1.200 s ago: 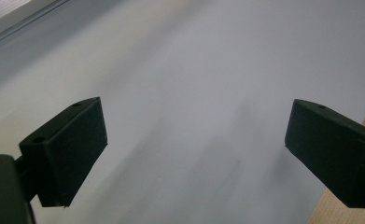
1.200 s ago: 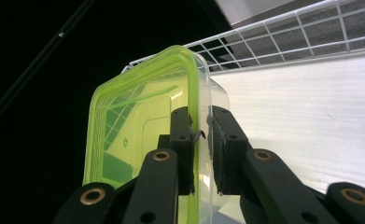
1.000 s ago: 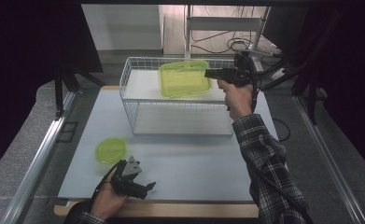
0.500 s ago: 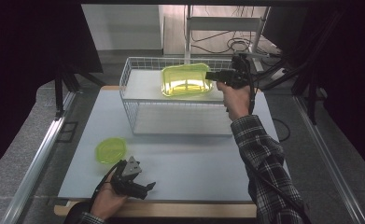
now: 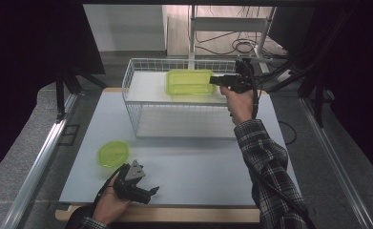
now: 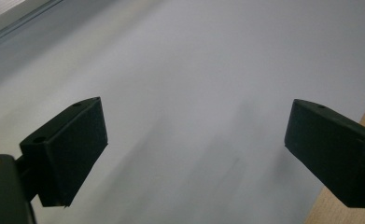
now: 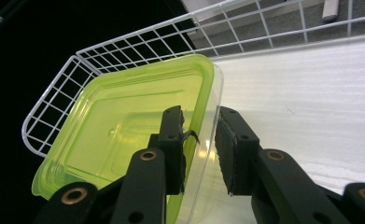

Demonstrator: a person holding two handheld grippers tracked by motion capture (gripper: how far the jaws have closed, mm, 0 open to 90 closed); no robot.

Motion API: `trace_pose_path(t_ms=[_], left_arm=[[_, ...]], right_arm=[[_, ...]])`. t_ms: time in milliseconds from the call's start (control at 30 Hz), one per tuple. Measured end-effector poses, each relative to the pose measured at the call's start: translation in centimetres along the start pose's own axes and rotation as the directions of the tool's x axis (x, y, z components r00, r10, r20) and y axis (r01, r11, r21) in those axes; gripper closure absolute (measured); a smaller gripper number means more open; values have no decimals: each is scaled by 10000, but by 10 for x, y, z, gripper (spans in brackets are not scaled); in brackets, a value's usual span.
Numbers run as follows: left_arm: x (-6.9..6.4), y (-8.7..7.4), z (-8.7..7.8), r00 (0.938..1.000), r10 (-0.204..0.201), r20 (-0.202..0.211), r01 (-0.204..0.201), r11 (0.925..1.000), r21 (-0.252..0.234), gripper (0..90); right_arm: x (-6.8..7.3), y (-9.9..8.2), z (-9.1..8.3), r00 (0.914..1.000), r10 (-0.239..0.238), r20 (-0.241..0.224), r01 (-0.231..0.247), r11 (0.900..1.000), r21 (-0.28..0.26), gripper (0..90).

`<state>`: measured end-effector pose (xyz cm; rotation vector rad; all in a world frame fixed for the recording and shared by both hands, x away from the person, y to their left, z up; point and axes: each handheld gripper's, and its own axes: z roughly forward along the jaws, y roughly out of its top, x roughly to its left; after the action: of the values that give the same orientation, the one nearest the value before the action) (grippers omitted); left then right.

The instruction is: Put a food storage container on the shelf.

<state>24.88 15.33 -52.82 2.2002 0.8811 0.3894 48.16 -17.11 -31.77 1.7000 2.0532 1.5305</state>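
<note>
A clear yellow-green container (image 5: 190, 82) sits flat on the top shelf of the white wire basket (image 5: 127, 81). My right gripper (image 5: 212, 79) reaches in from the right at its near wall. In the right gripper view the container (image 7: 124, 126) has its rim between the jaws of the right gripper (image 7: 200, 116), one jaw inside and one outside. The jaws have just been opening, and a gap shows beside the rim. A round green lid (image 5: 112, 153) lies on the mat at the front left. Just right of it my left gripper (image 5: 153, 193) rests open on the mat, with nothing between the jaws of the left gripper (image 6: 194, 135).
The basket (image 7: 54, 93) has a raised wire rim around its white top shelf and a lower level beneath. The white mat (image 5: 198, 162) lies on a wooden table whose edge (image 6: 339, 214) runs along the front. Cables and metal frames stand behind the basket.
The container has come down from a raised, tilted position to lie flat on the basket's top shelf. The right hand shifted slightly. The left gripper has not moved.
</note>
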Motion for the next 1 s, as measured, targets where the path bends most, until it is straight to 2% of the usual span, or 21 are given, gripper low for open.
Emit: trace_pose_path(t_ms=[167,300,400,500,733,1000], left_arm=[[0,0,0,10000,15,2,-15,10000,8,57],[0,0,0,10000,8,6,-8,10000,-2,57],[0,0,0,10000,15,9,-15,10000,5,57],[0,0,0,10000,32,7,-32,10000,14,57],[-1,0,0,10000,39,-14,-39,10000,25,57],[-1,0,0,10000,47,-26,-47,10000,55,57]], right_arm=[[-1,-1,2,10000,95,-26,-96,10000,-27,703],[0,0,1,10000,31,-89,-32,9999,-162,629],[2,2,-4,9997,-184,-177,180,9996,-236,607],[5,2,-11,9979,-623,-201,618,9978,-249,602],[10,-2,-22,9931,-1102,-390,1094,9938,-219,653],[14,-9,-35,9868,-1399,-813,1384,9901,-237,793]])
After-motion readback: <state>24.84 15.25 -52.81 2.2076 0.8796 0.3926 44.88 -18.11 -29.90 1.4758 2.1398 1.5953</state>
